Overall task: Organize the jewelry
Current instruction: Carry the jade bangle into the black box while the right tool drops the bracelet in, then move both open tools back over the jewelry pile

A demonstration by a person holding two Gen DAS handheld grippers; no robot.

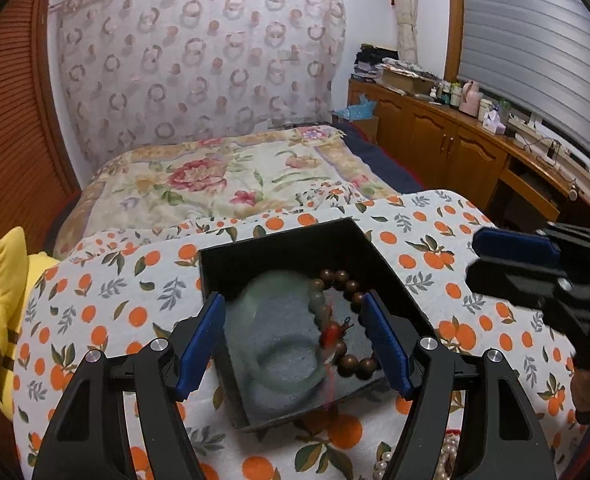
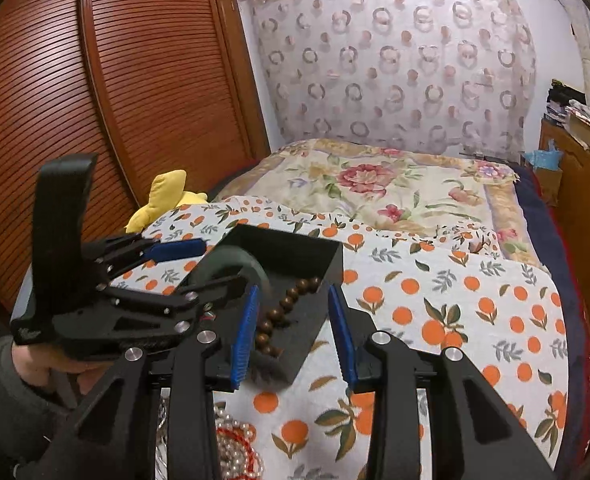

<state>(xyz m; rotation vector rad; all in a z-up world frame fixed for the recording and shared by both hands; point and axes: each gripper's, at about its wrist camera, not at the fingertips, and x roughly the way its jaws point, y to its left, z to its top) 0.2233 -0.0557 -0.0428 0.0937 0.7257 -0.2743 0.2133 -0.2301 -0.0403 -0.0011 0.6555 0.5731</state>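
Jade bangle (blurred, perhaps falling) between open left gripper pads.

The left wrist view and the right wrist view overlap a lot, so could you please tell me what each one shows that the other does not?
Only the left wrist view shows the window blind and the red tassel on the beads. Only the right wrist view shows the louvred wardrobe door broadly and the hand holding the left claw. Both show the black box holding the jade bangle and wooden bead bracelet.
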